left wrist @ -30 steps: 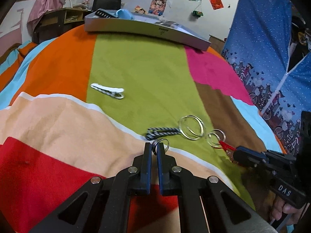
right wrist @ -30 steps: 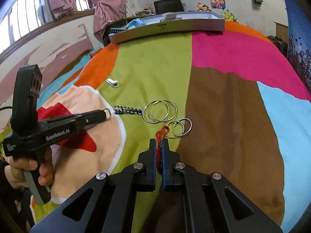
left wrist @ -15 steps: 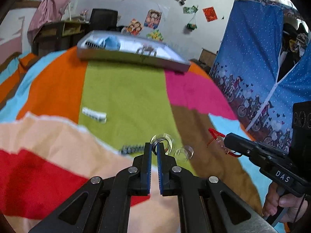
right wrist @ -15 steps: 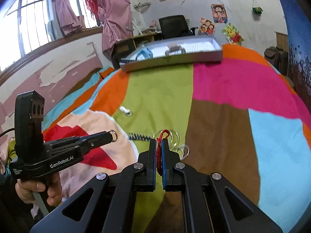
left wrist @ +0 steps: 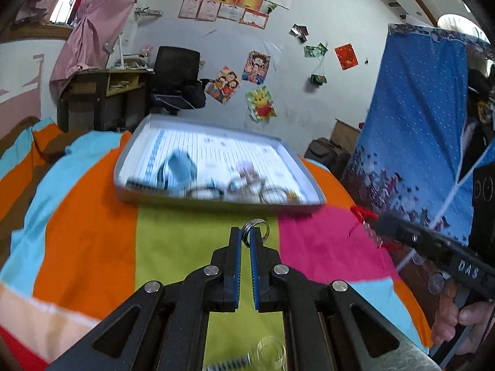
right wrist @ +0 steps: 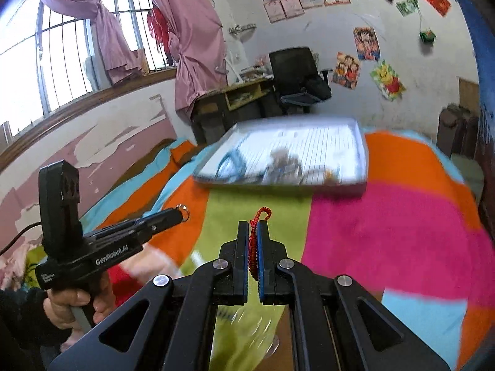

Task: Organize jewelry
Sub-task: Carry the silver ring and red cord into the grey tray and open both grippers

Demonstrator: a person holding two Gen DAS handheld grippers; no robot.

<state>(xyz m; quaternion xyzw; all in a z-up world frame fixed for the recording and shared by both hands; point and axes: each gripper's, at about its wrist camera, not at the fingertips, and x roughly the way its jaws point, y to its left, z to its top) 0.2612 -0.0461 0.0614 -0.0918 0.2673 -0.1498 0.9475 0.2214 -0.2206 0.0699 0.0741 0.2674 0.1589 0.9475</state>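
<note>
a bedspread (left wrist: 173,247) in wide stripes of orange, green, pink, light blue and brown fills the lower part of both views. at its far end lies a shallow grey tray (left wrist: 216,199) lined with ruled paper, and in it sit a light blue piece (left wrist: 181,167) and several blurred metal pieces that cannot be told apart. behind the tray stand a dark desk (right wrist: 235,99) and a black chair (left wrist: 176,71), with posters on the white wall and a pink curtain (right wrist: 191,46) by the barred window. a blue patterned cloth (left wrist: 417,130) hangs along the right of the left wrist view. the left gripper (left wrist: 246,235) is held above the green stripe, short of the tray, its jaws pressed together on a small silver ring (left wrist: 255,227) that stands up between the tips. the right gripper (right wrist: 253,232) is likewise held above the bedspread, its jaws clamped on a red cord (right wrist: 258,219) whose loop pokes out past the tips. a hand (right wrist: 74,303) in a dark sleeve grips the left tool's handle. low in the left wrist view, blurred, a pale bangle (left wrist: 270,352) and a dark braided band (left wrist: 225,364) lie on the green stripe below the grippers.
</note>
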